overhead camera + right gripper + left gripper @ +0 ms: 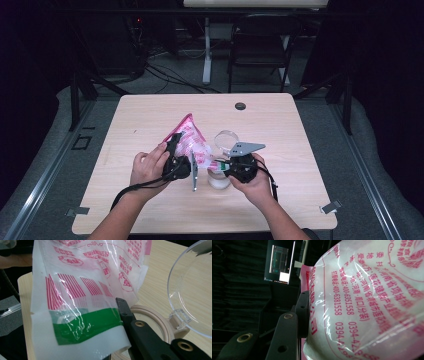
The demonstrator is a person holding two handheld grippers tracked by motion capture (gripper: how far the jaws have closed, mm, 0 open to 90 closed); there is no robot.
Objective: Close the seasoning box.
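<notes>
Together, both grippers hold a printed bag over a jar

From the high view, we see the left gripper (176, 159) and the right gripper (240, 166) meeting near the middle of the wooden table (150, 115), each gripped by one of our hands. Between them a pink and white plastic bag (189, 140) rises tilted, its upper corner pointing away from us. Beside the right gripper sits a clear jar (219, 179), its open clear lid (226, 137) standing just behind it. A dark folding chair (260, 47) stands on the floor beyond the table.

Next, the left gripper view: the bag (372, 302), bulging with a white filling and printed in red characters and digits, takes up the right half. One black jaw of the left gripper presses against the bag's pink edge; the other is hidden behind the bag, so it pinches the bag. A lit screen (279, 263) glows in the dark background.

Lastly, the right gripper view: the bag's lower end (85, 315), with red stripes and a green band, is nipped by the right gripper, one black jaw lying on it. Just beyond are the jar's beige rim (160, 320) and the hinged clear lid (195, 287), tipped open over the tabletop (155, 270).
</notes>
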